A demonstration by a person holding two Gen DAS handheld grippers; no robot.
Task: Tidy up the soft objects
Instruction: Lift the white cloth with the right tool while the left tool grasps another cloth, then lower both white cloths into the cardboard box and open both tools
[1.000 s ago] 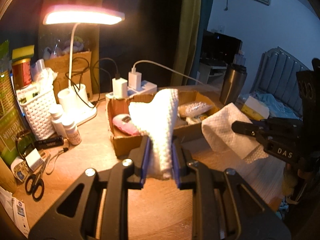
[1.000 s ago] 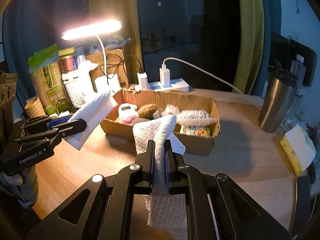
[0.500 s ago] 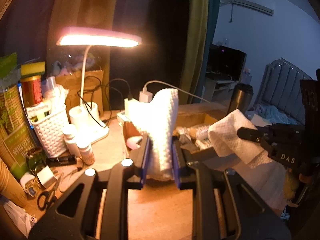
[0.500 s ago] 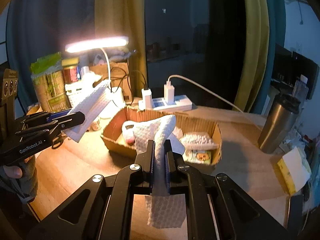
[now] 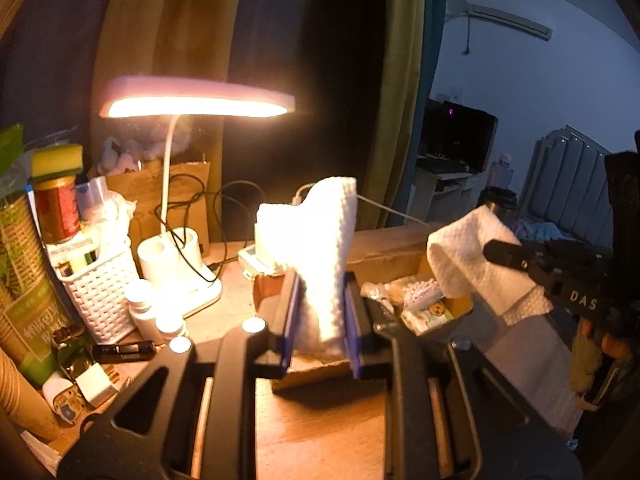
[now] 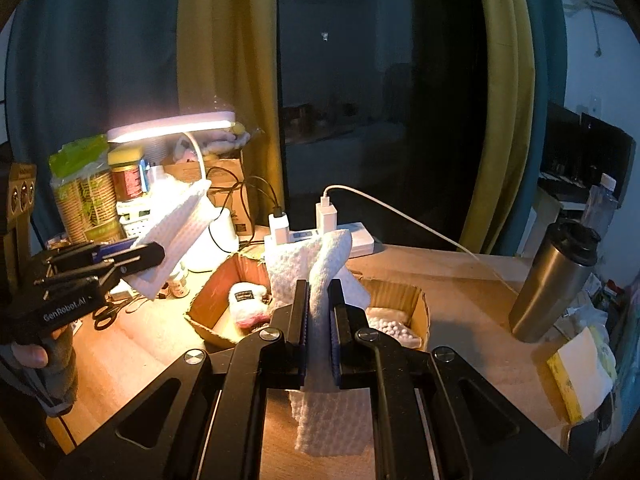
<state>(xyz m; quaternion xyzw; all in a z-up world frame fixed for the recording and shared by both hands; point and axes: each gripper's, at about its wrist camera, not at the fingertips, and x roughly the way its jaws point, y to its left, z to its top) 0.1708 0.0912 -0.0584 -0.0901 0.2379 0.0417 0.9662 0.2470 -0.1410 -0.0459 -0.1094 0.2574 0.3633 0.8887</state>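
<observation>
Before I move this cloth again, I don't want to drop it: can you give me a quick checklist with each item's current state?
1. Left tool clamped on the white cloth: ok.
2. Right tool clamped on its end of the cloth: ok.
3. Cloth lifted clear of the cardboard box: ok.
4. Room in the box: not ok at the right end, white beads and the pink-white plush fill much of it.
5. Steel tumbler away from both tools: ok.
6. Cloth folded evenly: cannot tell.

Only two bits of text I can actually read: "DAS" on the side of the right gripper (image 5: 500,254), and "GenRobot.AI" on the left gripper (image 6: 152,254) body. Everything else is too blurry.
</observation>
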